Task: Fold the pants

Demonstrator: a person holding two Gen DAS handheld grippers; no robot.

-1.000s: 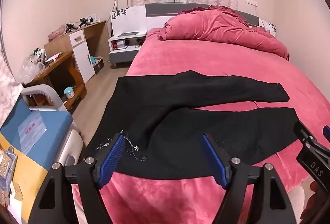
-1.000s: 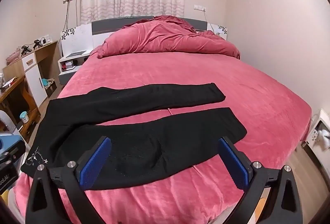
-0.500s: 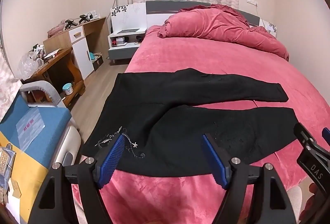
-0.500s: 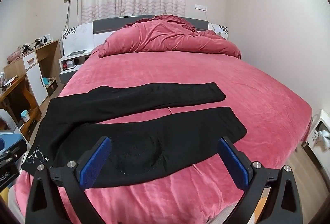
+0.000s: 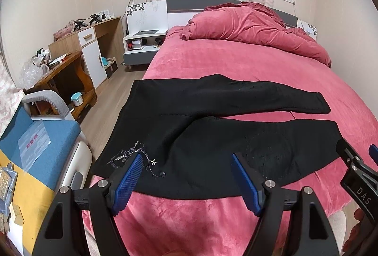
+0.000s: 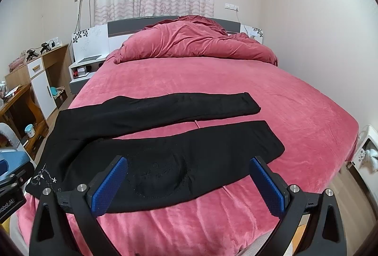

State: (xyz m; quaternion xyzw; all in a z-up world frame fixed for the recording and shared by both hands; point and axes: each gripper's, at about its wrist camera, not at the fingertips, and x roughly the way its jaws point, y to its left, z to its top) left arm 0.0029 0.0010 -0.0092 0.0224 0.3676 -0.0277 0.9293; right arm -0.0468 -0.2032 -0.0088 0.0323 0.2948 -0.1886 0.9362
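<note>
Black pants [image 5: 208, 123] lie flat across the near part of the pink bed [image 5: 236, 62], waist at the left, both legs spread apart and pointing right. Silver embroidery [image 5: 134, 157] marks the near waist corner. They also show in the right wrist view [image 6: 165, 145]. My left gripper [image 5: 186, 175] is open and empty, held above the near waist edge. My right gripper [image 6: 189, 180] is open and empty, above the near leg's middle. The right gripper's body [image 5: 354, 173] shows at the left view's right edge.
A crumpled pink duvet [image 5: 255, 29] lies at the head of the bed. A wooden desk [image 5: 61, 72], cabinet and nightstand [image 5: 141, 43] stand at the left. A blue-cushioned chair [image 5: 40, 138] stands near the bed's left corner. A wall [image 6: 319, 43] runs along the bed's right side.
Both grippers have drawn back and risen slightly, so the pants sit a bit farther off in view. The pants have not moved. Both grippers stay open.
</note>
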